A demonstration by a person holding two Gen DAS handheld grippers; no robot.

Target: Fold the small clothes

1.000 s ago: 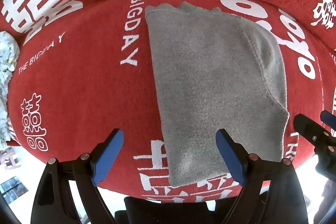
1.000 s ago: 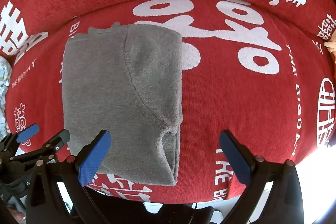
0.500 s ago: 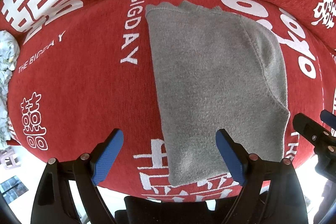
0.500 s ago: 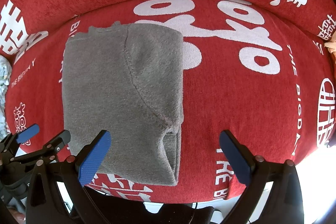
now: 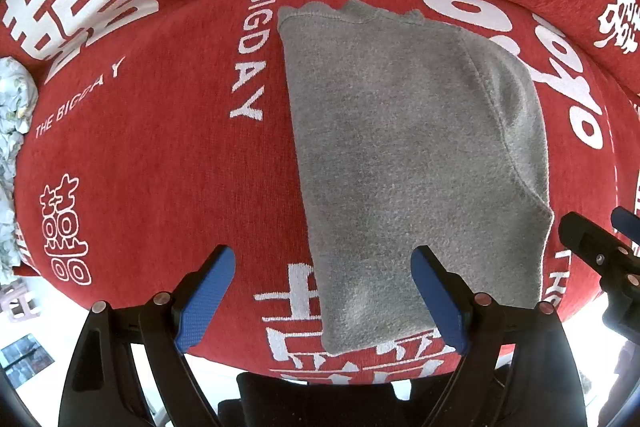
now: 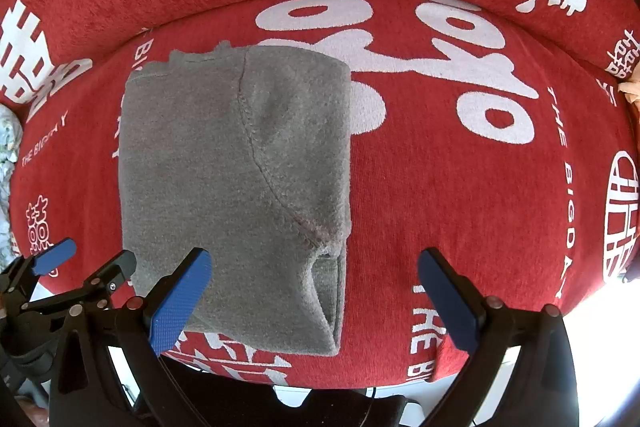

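Both pairs of jaws stay spread wide, holding nothing. The left gripper [image 5: 322, 297] and right gripper [image 6: 316, 301] haven't budged since a second ago, hovering over the near edge of the folded grey garment [image 5: 408, 163], unmoved on the red cushion [image 5: 160, 167].

A red cushioned seat [image 6: 460, 187] with white lettering fills the view — bright daylight washes out the floor below.

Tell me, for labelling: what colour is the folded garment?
Plain grey garment, clearest in the right wrist view.
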